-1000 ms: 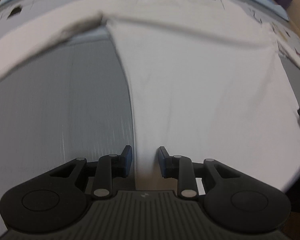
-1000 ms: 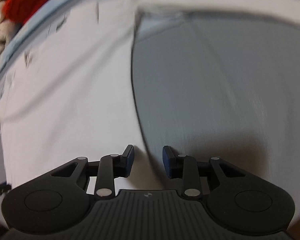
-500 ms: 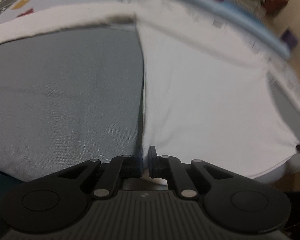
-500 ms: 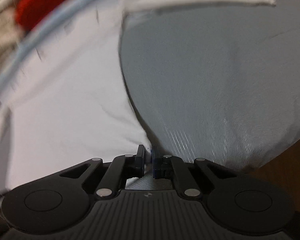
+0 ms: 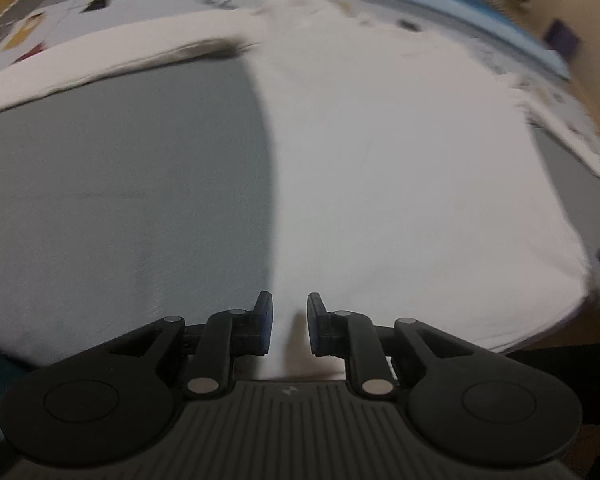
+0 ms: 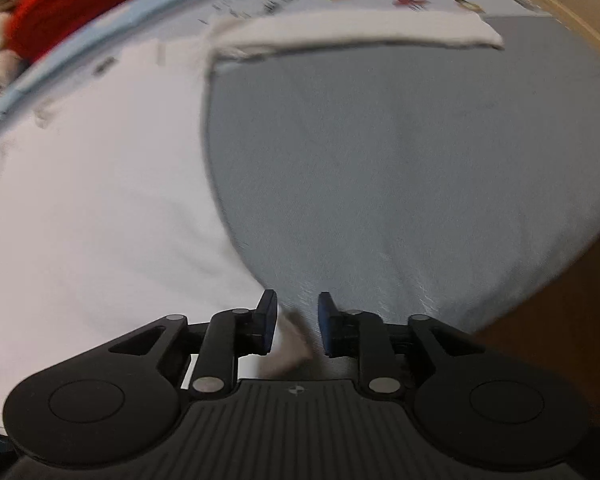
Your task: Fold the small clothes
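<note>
A white shirt (image 5: pixel 400 184) is spread flat on a grey cloth (image 5: pixel 120 200), its sleeves stretched out at the far side. Half a second ago both grippers were pinched shut on the near hem corners; now the jaws of the left gripper (image 5: pixel 288 330) and the right gripper (image 6: pixel 298 328) have just been opening. A raised pleat of hem is seen between each pair of pads, but nothing is clamped. The hem appears to have been tugged straight and let go, so the shirt is judged ready for its first fold.
</note>
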